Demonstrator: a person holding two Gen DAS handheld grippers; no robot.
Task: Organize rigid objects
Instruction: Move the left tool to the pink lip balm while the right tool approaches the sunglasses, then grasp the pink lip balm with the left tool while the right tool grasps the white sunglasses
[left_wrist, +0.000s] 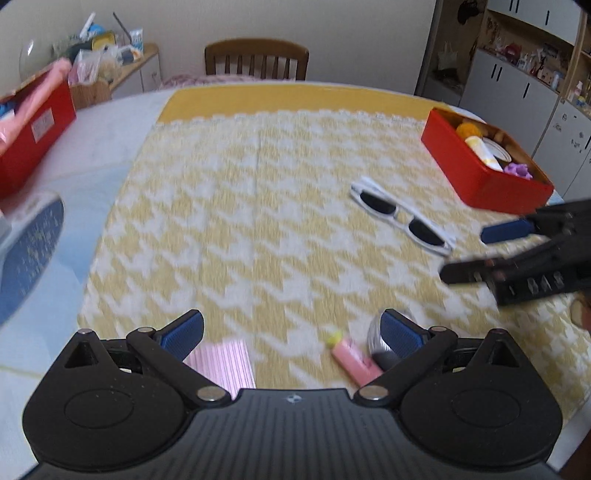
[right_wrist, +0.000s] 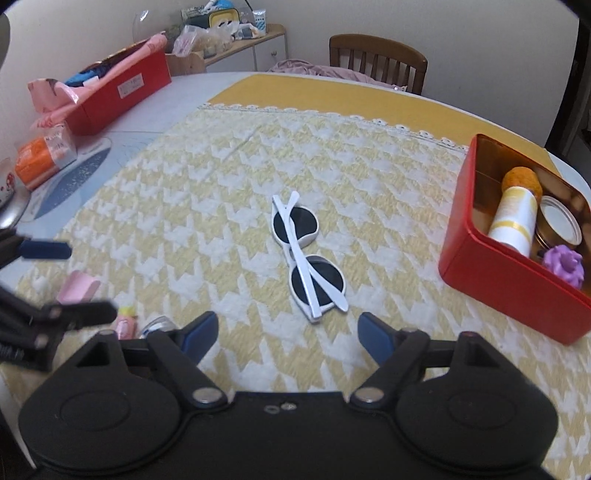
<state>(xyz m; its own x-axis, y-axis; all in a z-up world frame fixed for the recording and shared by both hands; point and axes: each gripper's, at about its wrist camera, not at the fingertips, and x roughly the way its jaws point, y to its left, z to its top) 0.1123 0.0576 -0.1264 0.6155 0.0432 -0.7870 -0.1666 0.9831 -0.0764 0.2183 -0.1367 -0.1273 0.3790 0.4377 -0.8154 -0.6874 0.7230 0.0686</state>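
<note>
White sunglasses (right_wrist: 308, 260) with dark lenses lie folded on the yellow patterned cloth, just ahead of my open, empty right gripper (right_wrist: 288, 334). They also show in the left wrist view (left_wrist: 400, 216). A red tin (right_wrist: 517, 273) at the right holds a white tube (right_wrist: 515, 218), an orange ball, a round lid and a purple toy. My left gripper (left_wrist: 293, 332) is open and empty above a pink ribbed item (left_wrist: 223, 360), a pink tube (left_wrist: 354, 358) and a silver can (left_wrist: 380, 338). The right gripper shows at the right edge of the left wrist view (left_wrist: 476, 254).
A second red box (right_wrist: 122, 94) with pink and blue items stands at the far left. An orange packet (right_wrist: 46, 157) lies near it. A wooden chair (right_wrist: 378, 59) stands behind the table. Shelves and cabinets (left_wrist: 517, 74) stand at the back right.
</note>
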